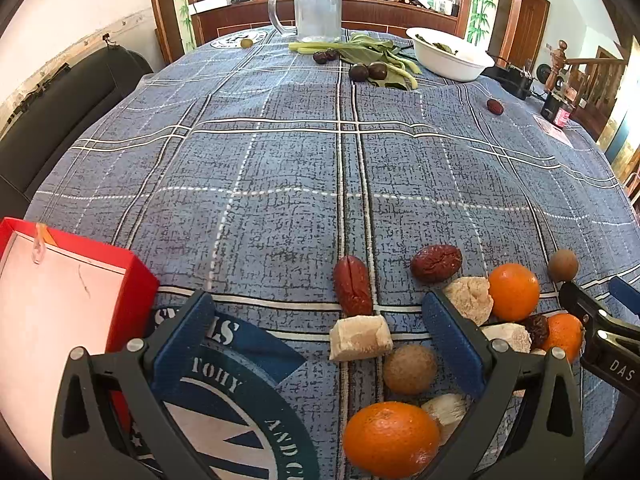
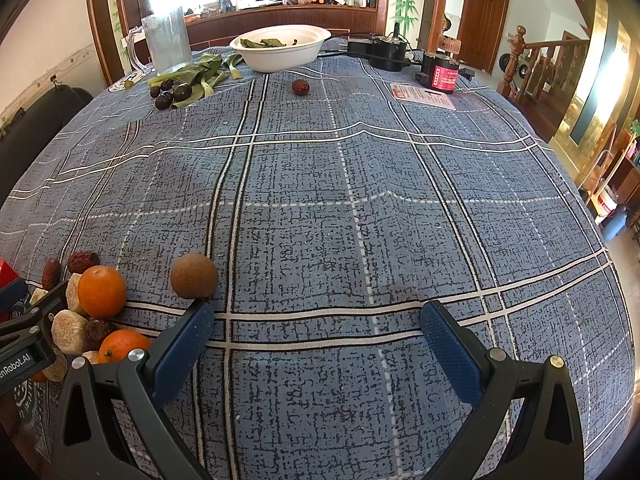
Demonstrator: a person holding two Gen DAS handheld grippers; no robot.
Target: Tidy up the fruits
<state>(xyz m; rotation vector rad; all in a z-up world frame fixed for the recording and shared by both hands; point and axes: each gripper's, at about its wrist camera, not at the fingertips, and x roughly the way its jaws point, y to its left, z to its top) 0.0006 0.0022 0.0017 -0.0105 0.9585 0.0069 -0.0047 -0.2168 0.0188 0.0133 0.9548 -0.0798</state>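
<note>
Hovering wide open over the fruit pile, the left gripper (image 1: 316, 330) holds nothing, and neither does the right gripper (image 2: 318, 330), its jaws spread over bare tablecloth (image 2: 360, 220).

The landmark is the red box (image 1: 132, 280), probably where the fruit is headed. The whole pile lies to the right of it: a red date (image 1: 353, 286), a pale chunk (image 1: 360, 338), a brown round fruit (image 1: 409, 369) and a near orange (image 1: 390, 438), all between the left jaws. A second orange (image 1: 513, 291) sits farther from the box, beyond the right-hand jaw.

The oranges look firm, smooth and liable to roll, so a squeeze across the widest part seems safest. The wrinkled date should be light and grippy, best pinched across its narrow waist. One more brown fruit (image 2: 194, 276) sits at the tip of the right gripper's left jaw, apparently touching it.
</note>
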